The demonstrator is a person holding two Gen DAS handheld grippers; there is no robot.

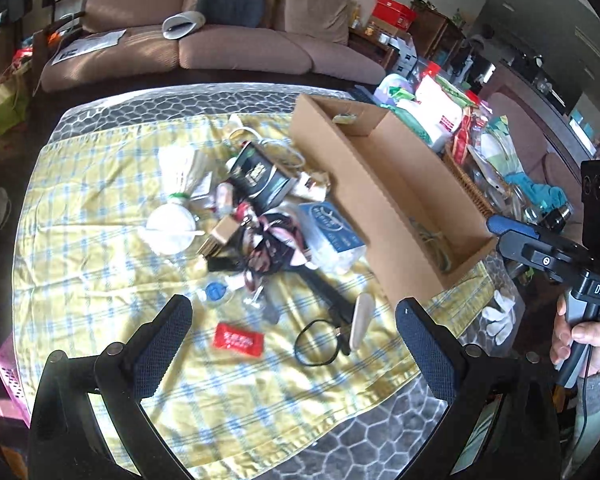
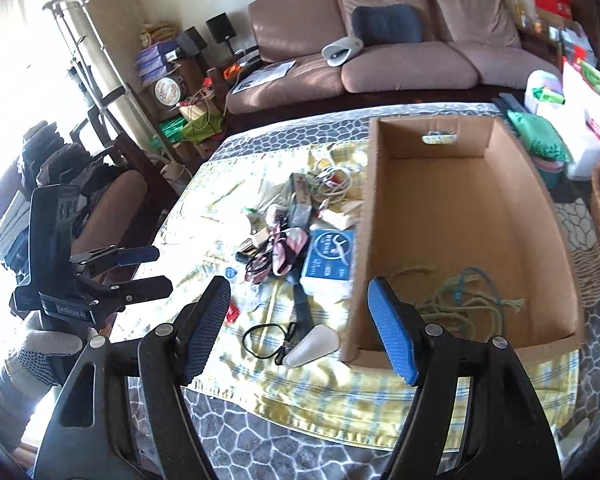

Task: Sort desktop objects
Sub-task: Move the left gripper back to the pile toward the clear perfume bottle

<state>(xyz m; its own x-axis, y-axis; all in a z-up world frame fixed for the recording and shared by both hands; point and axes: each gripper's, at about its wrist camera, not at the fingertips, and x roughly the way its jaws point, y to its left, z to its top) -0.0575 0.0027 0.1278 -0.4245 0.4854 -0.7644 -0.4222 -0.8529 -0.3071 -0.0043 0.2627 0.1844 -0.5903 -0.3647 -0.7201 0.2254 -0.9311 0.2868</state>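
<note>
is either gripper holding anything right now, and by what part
Nothing is held. The left gripper and the right gripper both stand open above the cloth, with empty jaws.

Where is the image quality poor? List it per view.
Left wrist view: fisheye bends the cardboard box; the pile around the dark tin is motion-smeared. Right wrist view: window glare whites out the left edge; the rope stays readable.
</note>
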